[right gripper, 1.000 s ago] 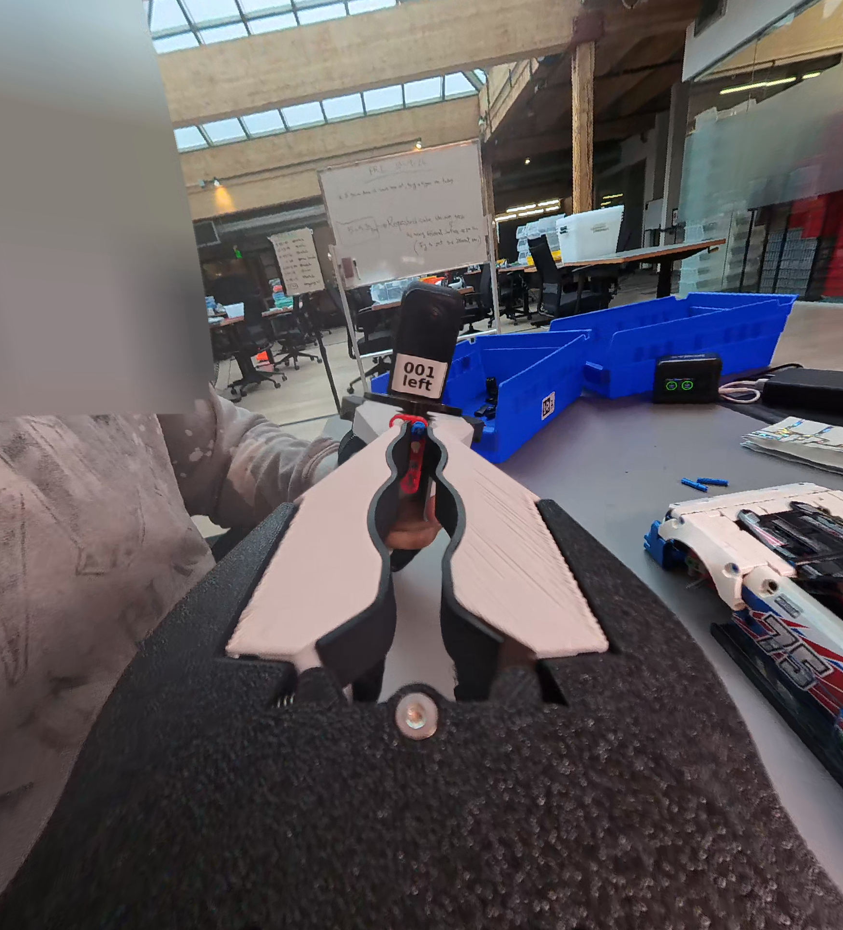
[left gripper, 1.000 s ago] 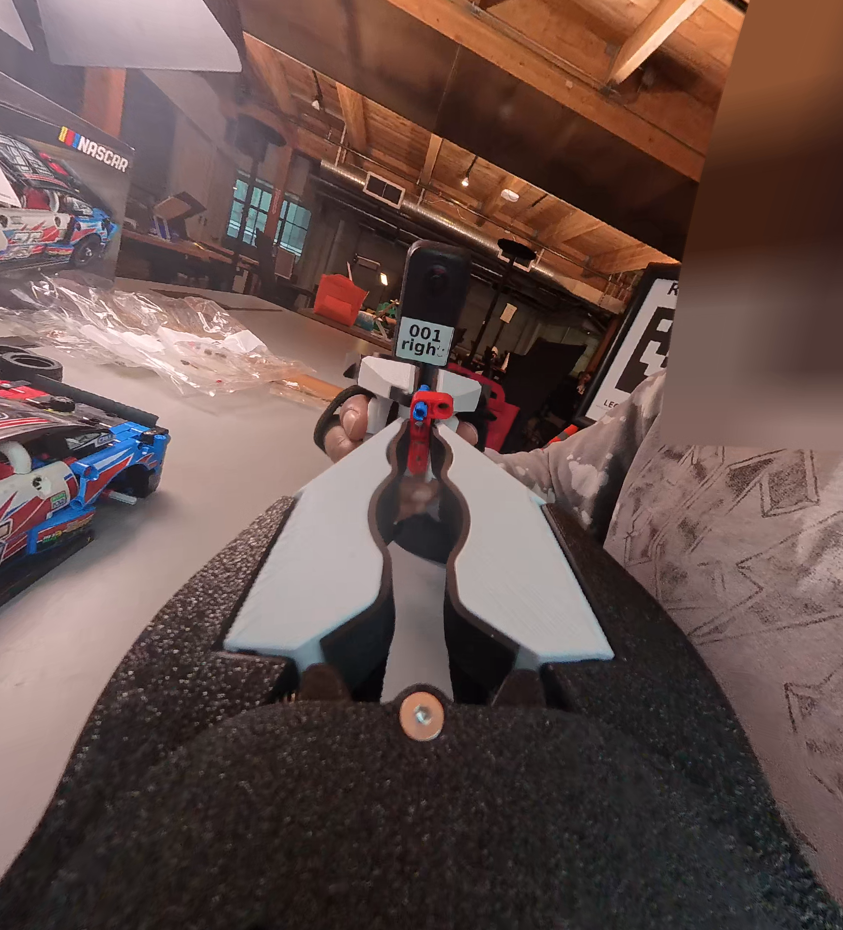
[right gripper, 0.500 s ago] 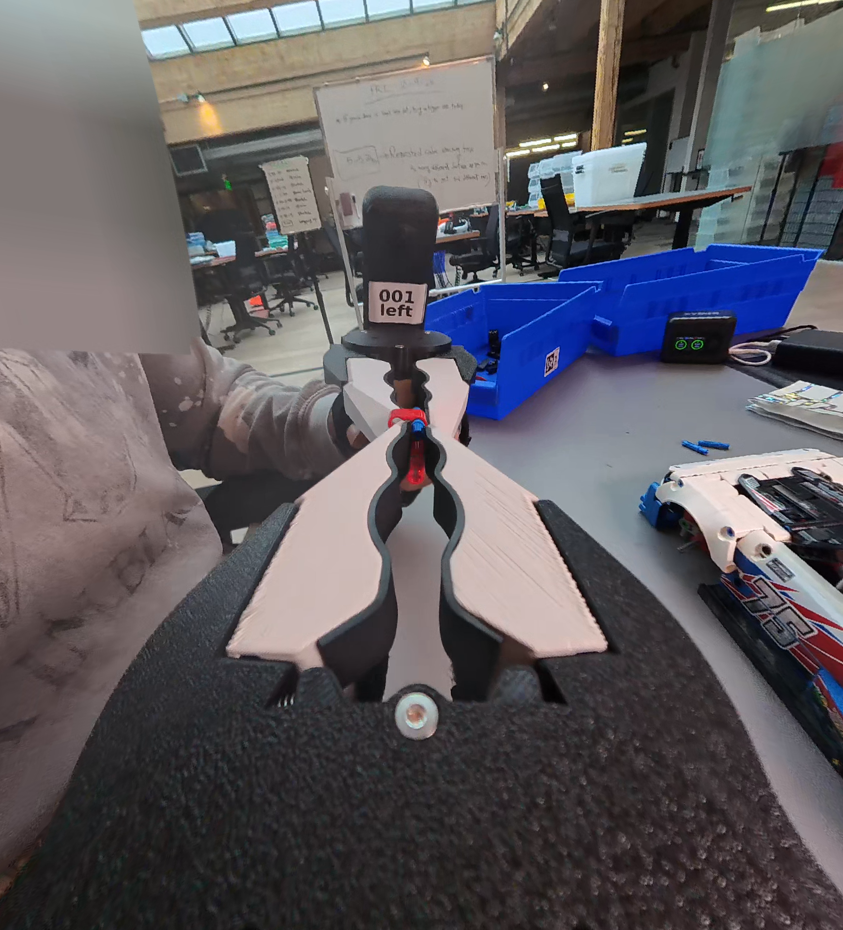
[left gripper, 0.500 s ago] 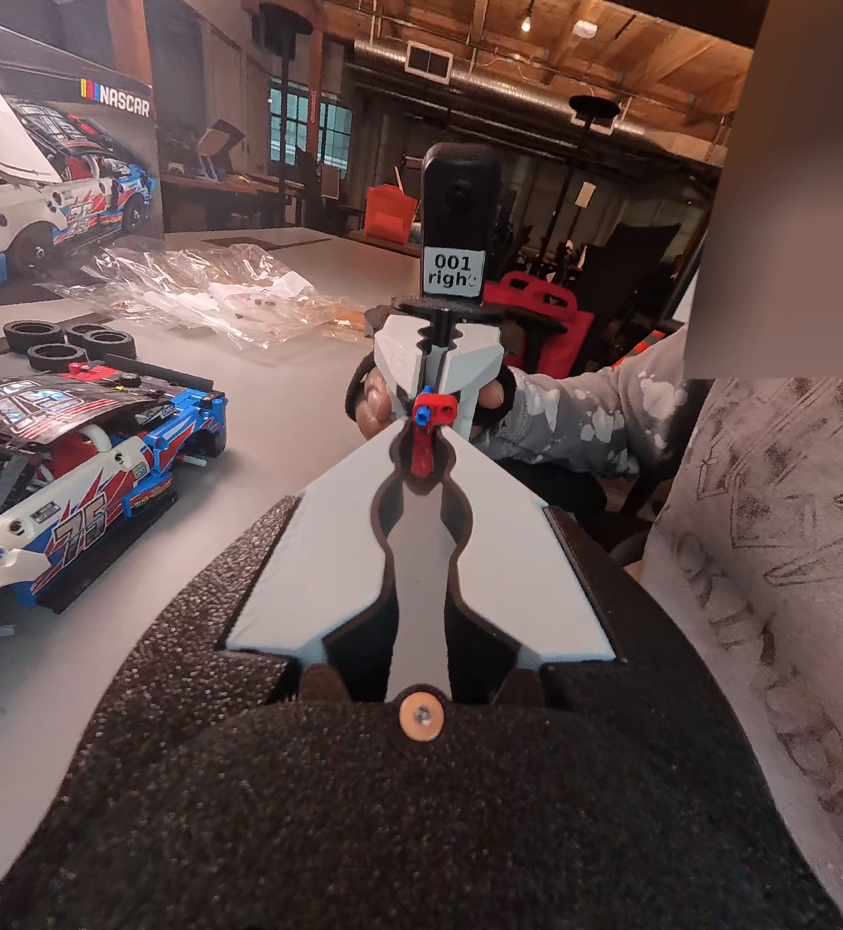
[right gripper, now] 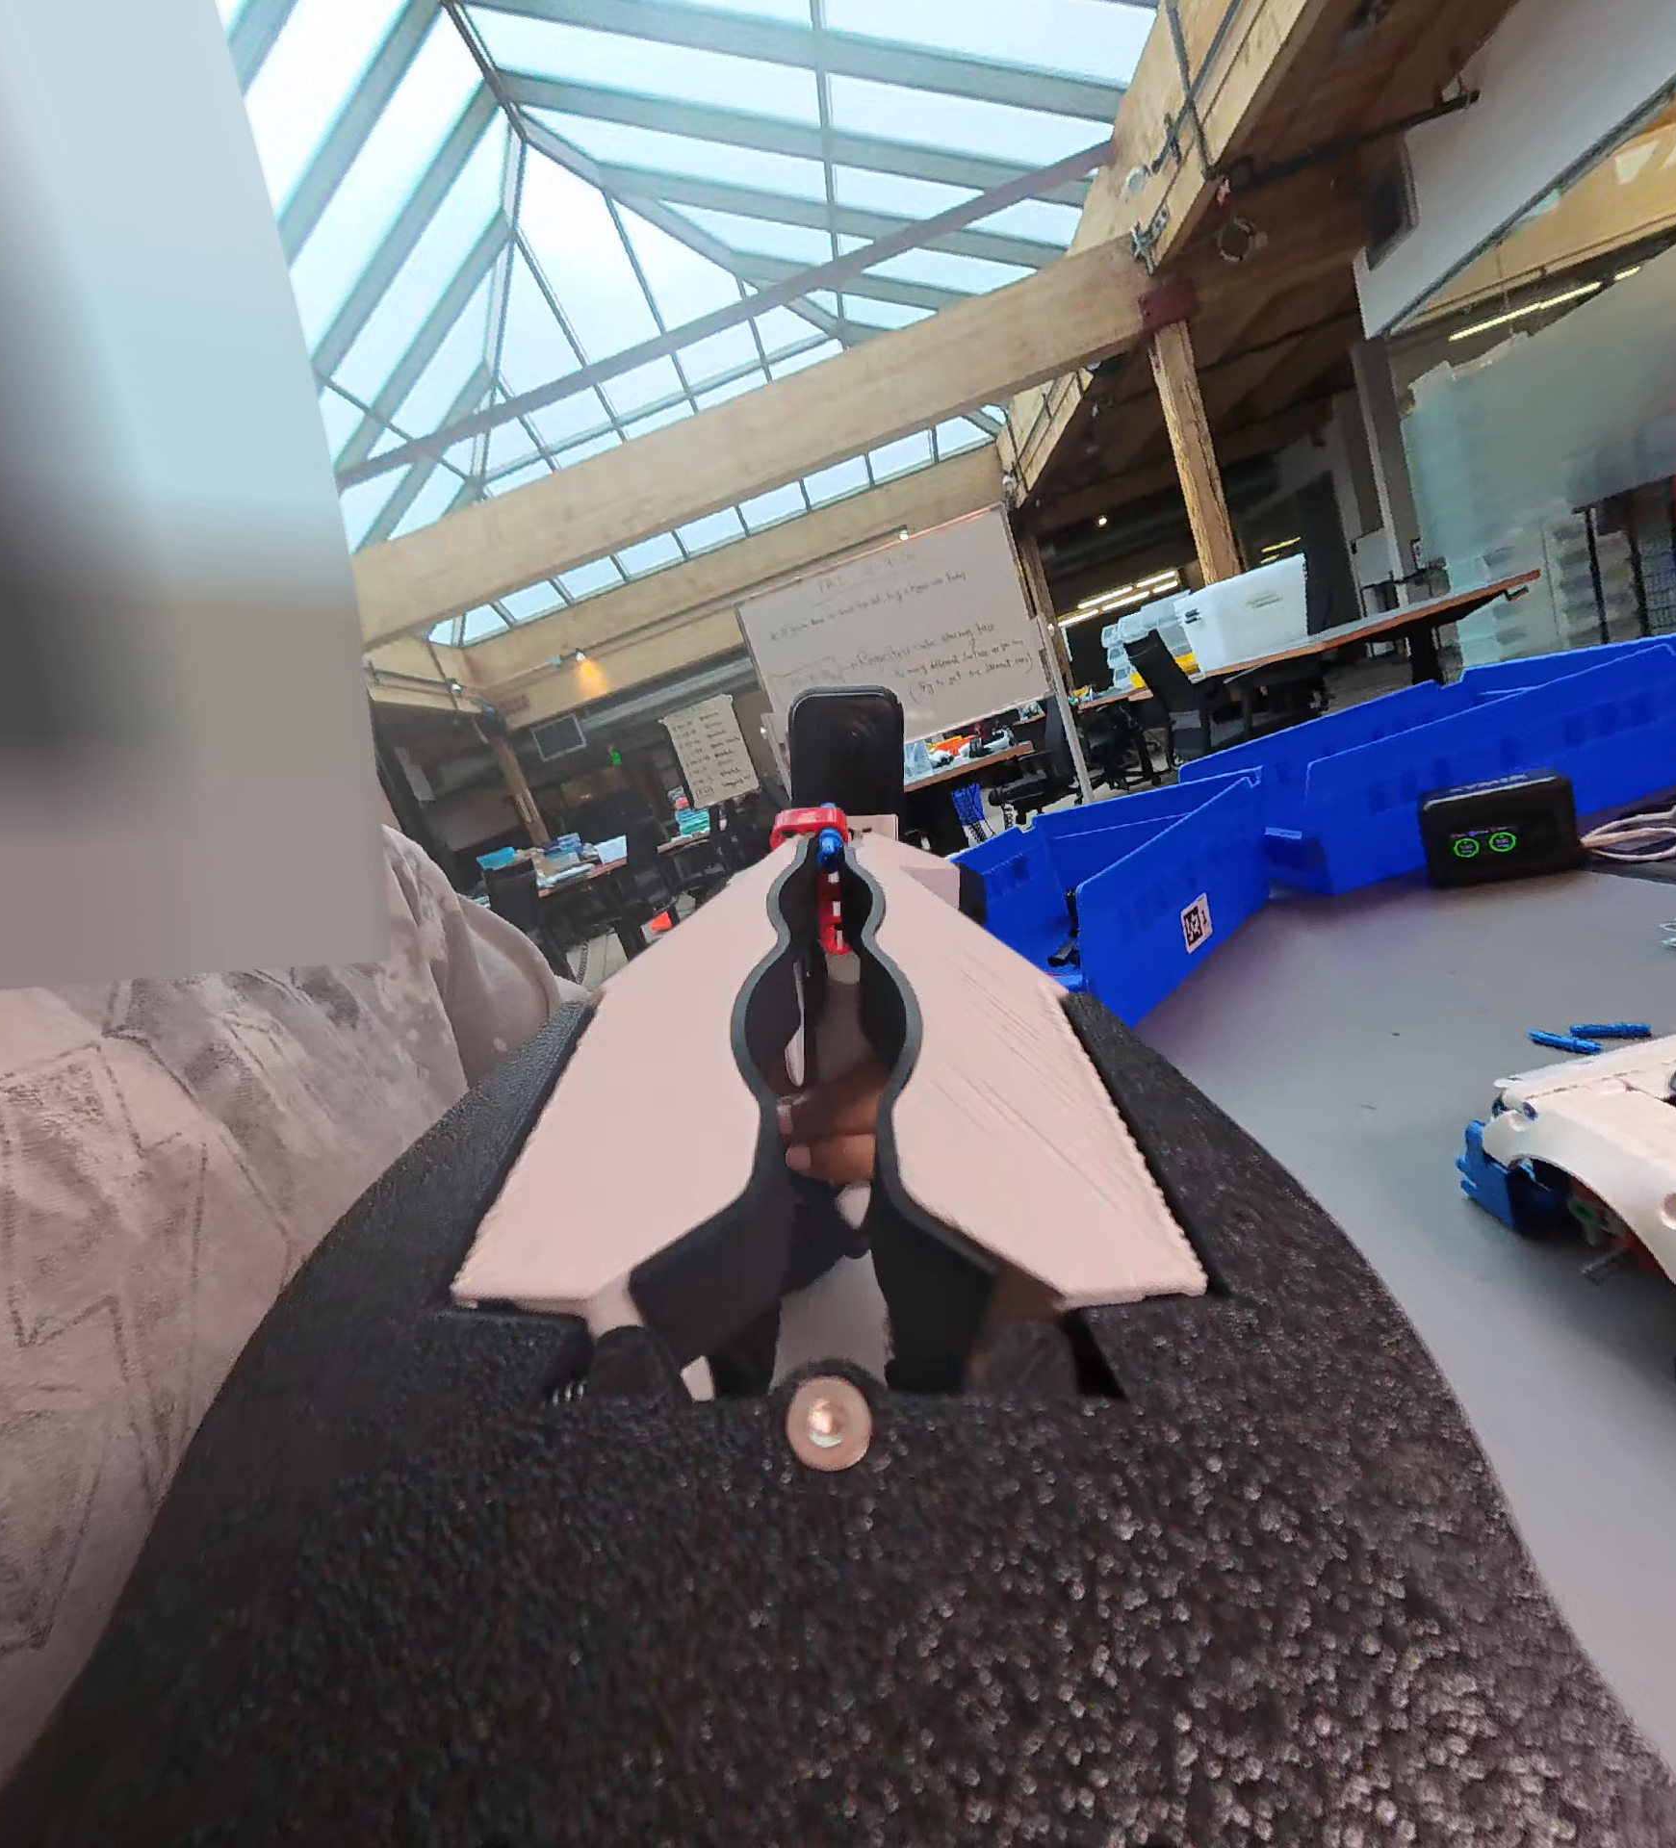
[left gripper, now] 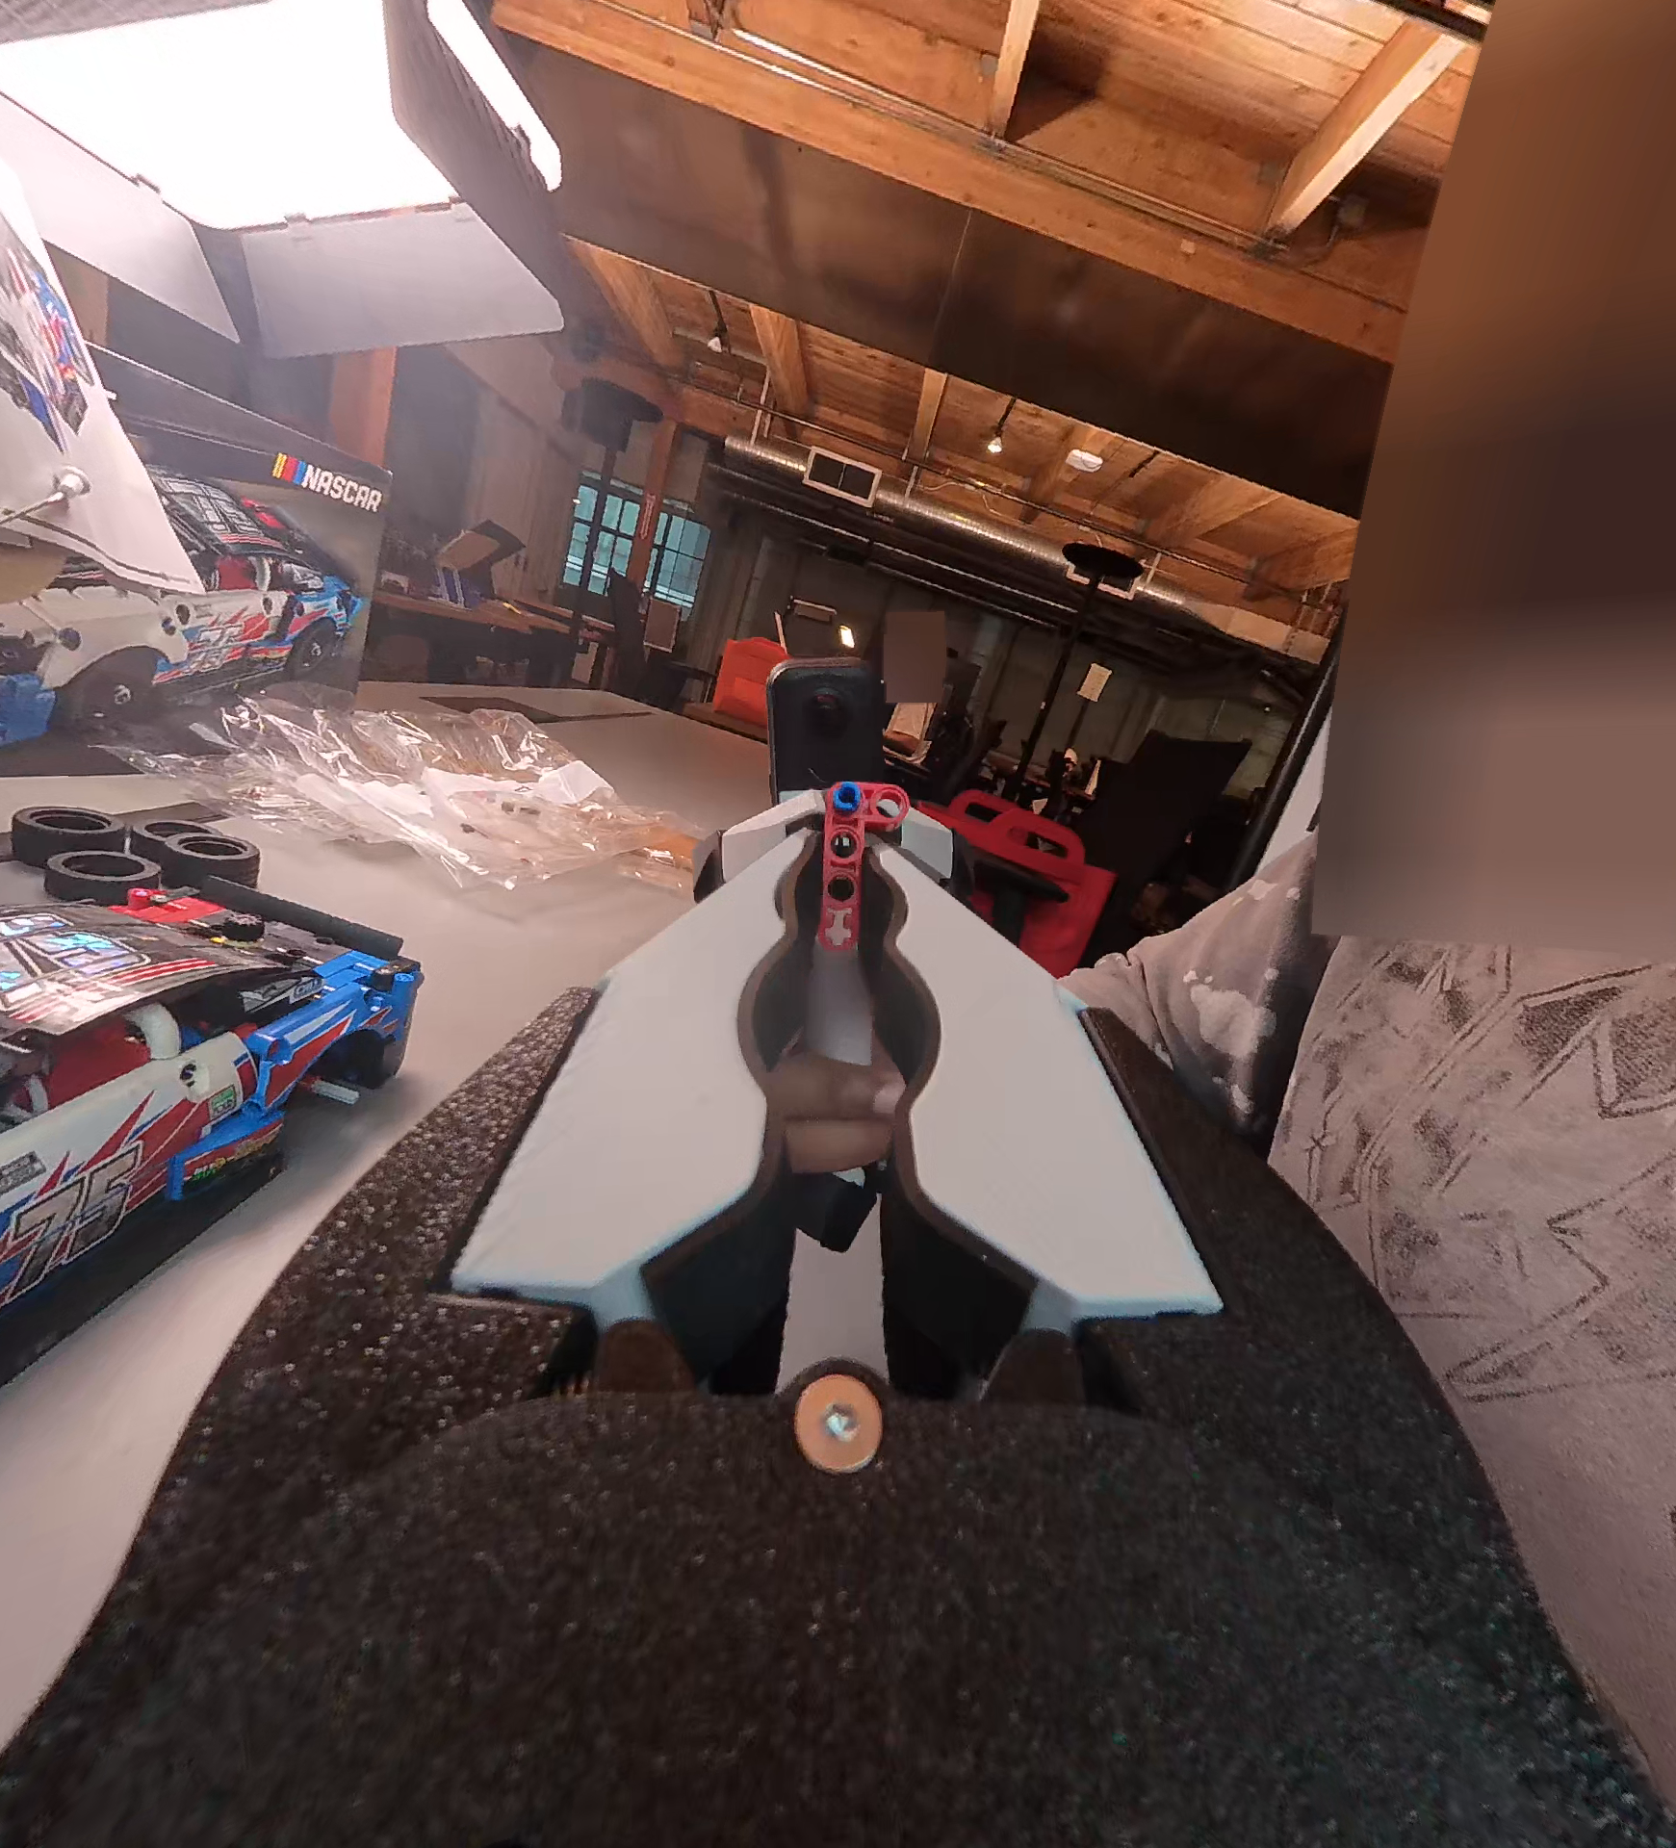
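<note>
A small red T-shaped beam [left gripper: 844, 880] with a blue pin [left gripper: 846, 797] in its top hole is held up off the table between both grippers, which face each other tip to tip. My left gripper [left gripper: 849, 850] is shut on the beam, seen face-on. My right gripper [right gripper: 826, 870] is shut on the same beam [right gripper: 829, 905], seen edge-on, with the blue pin [right gripper: 827, 850] at its tips. The right gripper's white fingers [left gripper: 764, 830] show just behind the beam in the left wrist view. A hand shows through each finger gap.
A red, white and blue model race car [left gripper: 113, 1080] sits left on the grey table, with loose black tyres [left gripper: 133, 850], clear plastic bags [left gripper: 433, 790] and the kit box [left gripper: 243, 590] behind. Blue bins [right gripper: 1314, 830], a black device [right gripper: 1499, 830], loose blue pins [right gripper: 1594, 1035] and the car's nose [right gripper: 1634, 1170] lie to the right. The person's patterned sleeve [left gripper: 1514, 1150] is close. Both grippers' tips are close together, under 4 cm apart. The car's nose [right gripper: 1634, 1170] is about 20 cm from both grippers' fingertips.
Both grippers have tilted upward and drawn closer tip to tip, so more ceiling shows. The red beam stays gripped and now faces the left camera more fully.
</note>
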